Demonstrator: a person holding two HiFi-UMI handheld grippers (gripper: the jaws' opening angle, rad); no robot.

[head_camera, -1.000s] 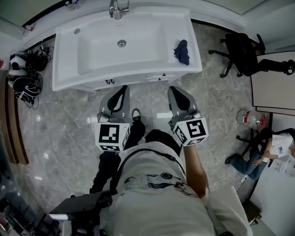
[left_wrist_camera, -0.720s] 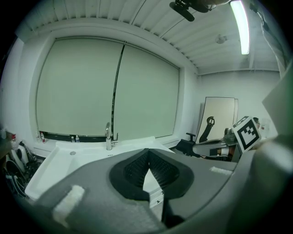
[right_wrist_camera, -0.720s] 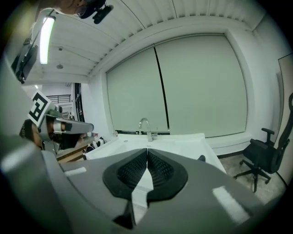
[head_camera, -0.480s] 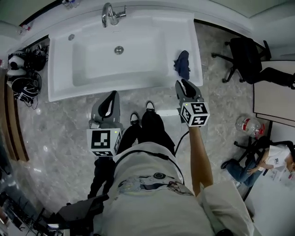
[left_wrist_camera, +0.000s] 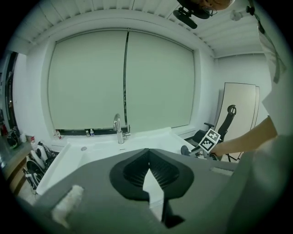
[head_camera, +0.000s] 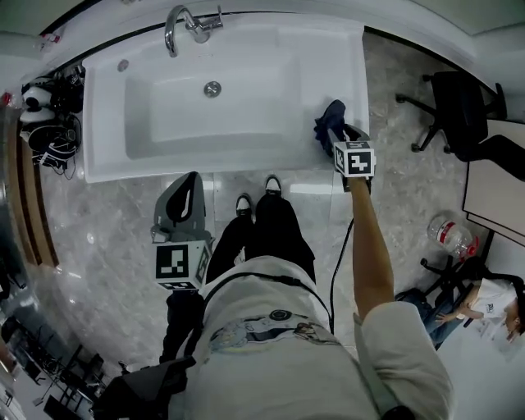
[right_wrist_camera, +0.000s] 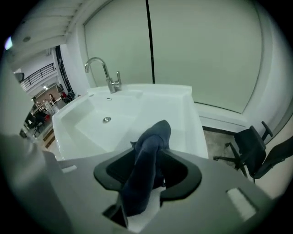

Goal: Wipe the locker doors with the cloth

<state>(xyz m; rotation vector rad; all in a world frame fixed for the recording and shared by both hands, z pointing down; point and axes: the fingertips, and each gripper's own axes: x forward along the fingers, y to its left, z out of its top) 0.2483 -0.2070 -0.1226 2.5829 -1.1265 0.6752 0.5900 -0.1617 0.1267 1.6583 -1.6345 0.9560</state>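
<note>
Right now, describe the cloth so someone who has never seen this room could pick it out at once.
Find the big white sink. On its flat right ledge, away from the chrome faucet, the dark blue cloth sits bunched up, pinched between the right gripper's jaws. It is the only dark, soft thing on the white sink.

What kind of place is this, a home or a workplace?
Probably a wash area in an office or lab: a wide white sink with a chrome faucet below a blinded window, a marbled floor, and a black office chair beside it.
</note>
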